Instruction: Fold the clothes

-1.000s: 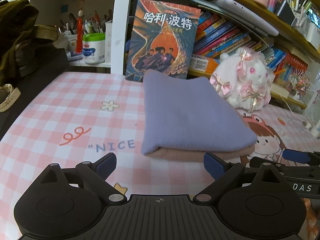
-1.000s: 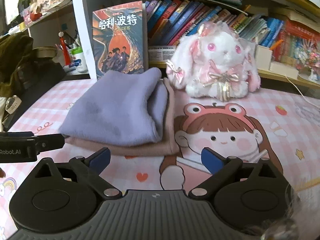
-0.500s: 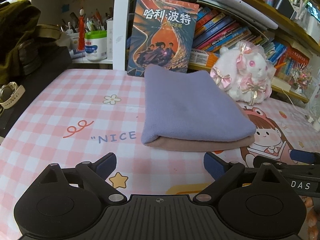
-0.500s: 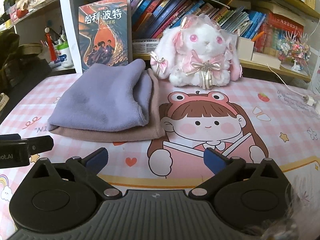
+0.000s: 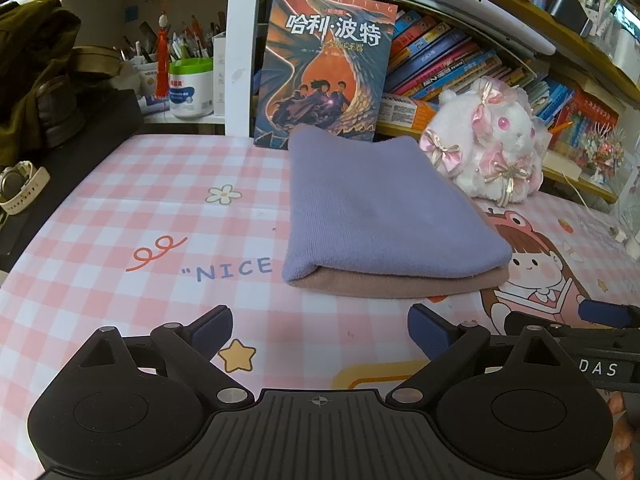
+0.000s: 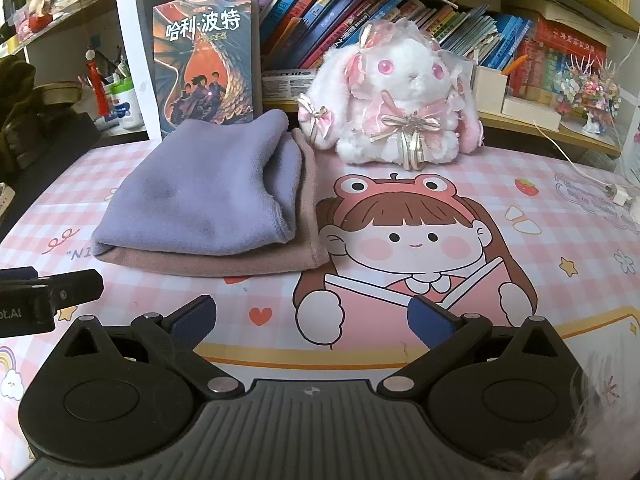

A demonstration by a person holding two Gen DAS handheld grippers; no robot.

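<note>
A folded purple cloth (image 5: pixel 384 208) lies on top of a folded dusty-pink cloth (image 5: pixel 400 284) on the pink checked mat (image 5: pixel 132 208). The right wrist view shows the same stack, purple cloth (image 6: pixel 200 196) over pink cloth (image 6: pixel 240 260), left of centre. My left gripper (image 5: pixel 320 330) is open, held back from the stack's near edge with nothing between its blue pads. My right gripper (image 6: pixel 314 316) is open too, over the cartoon girl print, to the right of the stack. Each gripper's tip shows at the edge of the other's view.
A white and pink plush rabbit (image 6: pixel 396 96) sits behind the stack to the right. A book (image 5: pixel 324 68) stands upright against the shelf behind the cloths. Shelves of books run along the back. A watch (image 5: pixel 20 188) and dark items lie at the left edge. A white cable (image 6: pixel 592 180) crosses the mat's far right.
Both grippers have drawn back and away from the stacked cloths, which now look farther off. The cloths have not moved. Both grippers stayed open.
</note>
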